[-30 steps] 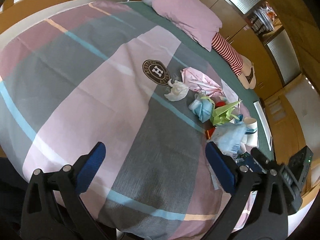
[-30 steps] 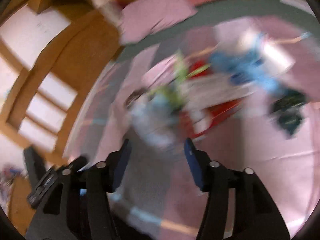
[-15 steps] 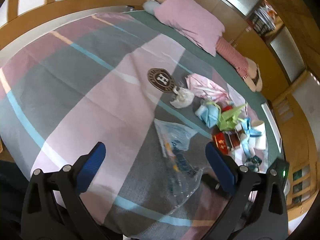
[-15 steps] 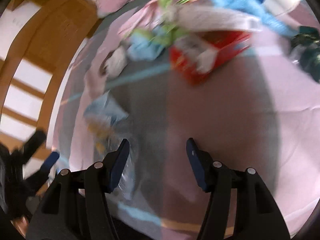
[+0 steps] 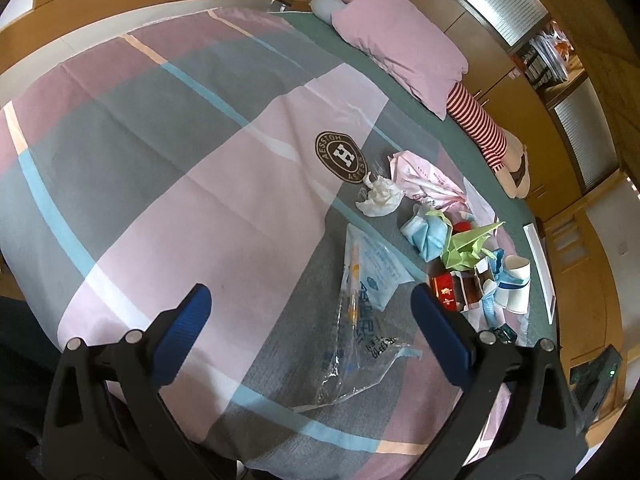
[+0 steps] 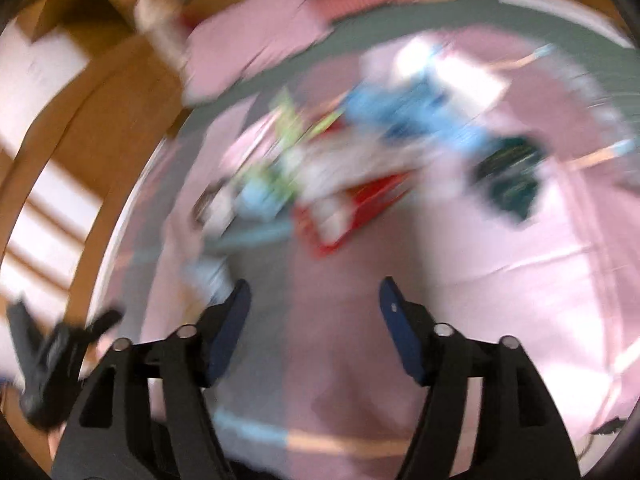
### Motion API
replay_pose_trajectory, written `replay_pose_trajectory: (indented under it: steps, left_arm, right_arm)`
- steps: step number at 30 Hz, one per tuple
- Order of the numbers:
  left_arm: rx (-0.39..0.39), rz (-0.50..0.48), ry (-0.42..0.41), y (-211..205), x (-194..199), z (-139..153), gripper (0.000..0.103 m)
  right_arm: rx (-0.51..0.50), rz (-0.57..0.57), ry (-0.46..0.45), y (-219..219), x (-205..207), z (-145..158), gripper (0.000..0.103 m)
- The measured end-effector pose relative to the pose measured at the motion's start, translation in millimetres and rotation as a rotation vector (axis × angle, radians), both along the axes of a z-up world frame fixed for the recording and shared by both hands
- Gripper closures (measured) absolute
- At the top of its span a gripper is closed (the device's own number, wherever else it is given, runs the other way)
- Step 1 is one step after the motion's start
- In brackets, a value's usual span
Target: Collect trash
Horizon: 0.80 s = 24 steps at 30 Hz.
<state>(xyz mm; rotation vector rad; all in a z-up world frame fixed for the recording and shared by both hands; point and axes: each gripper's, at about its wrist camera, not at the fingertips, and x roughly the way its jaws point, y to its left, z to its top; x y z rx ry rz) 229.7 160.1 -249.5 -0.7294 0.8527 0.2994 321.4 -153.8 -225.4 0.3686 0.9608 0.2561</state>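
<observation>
A clear plastic bag with blue print lies flat on the bed, just beyond my open, empty left gripper. Past it is a heap of trash: a white crumpled tissue, a pink wrapper, a blue wad, green folded paper, a red box and paper cups. The right wrist view is blurred; my right gripper is open and empty above the bedspread, short of the red box and a dark green wrapper.
The bed has a pink, grey and teal checked cover. A pink pillow and a striped-legged doll lie at the far end. Wooden cabinets stand behind. My left gripper shows at the right wrist view's lower left.
The clear plastic bag, held up near the right gripper a second ago, now lies on the bed in front of my left gripper. The right gripper has swung back toward the trash heap.
</observation>
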Motion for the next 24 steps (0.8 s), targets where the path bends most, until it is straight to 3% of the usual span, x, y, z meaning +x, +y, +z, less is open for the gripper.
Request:
replay_pose_trajectory:
  steps: [5,9,15,18,19,20,24]
  left_arm:
    - [0.03,-0.013,0.013,-5.4,2.7,0.7,0.004]
    - [0.062,-0.039,0.026,-11.8,5.6,0.7,0.004]
    - [0.104,-0.15,0.051,-30.9,15.1,-2.7,0.004]
    - [0.127,-0.192,0.055,-37.3,18.5,-3.1,0.004]
    - [0.119,-0.202,0.055,-36.7,20.1,-4.1,0.004]
    - [0.092,-0.206,0.059,-34.1,21.7,-6.7,0.004]
    - [-0.037,-0.152,0.095,-18.7,23.3,-20.9,0.004]
  right_arm:
    - [-0.038,-0.249,-0.013,-54.5,20.7,-1.3,0.028]
    - [-0.136,-0.331,-0.013,-69.7,44.1,-6.9,0.029]
    - [-0.253,-0.355,0.075,-76.2,82.5,-32.5,0.029]
    - [-0.229,-0.325,0.136,-79.6,91.4,-51.7,0.032]
    - [-0.189,-0.304,0.147,-78.5,90.5,-57.7,0.05]
    - [-0.167,-0.282,0.153,-75.6,87.8,-60.8,0.055]
    - [-0.131,-0.17,0.122,-57.9,63.6,-58.5,0.059]
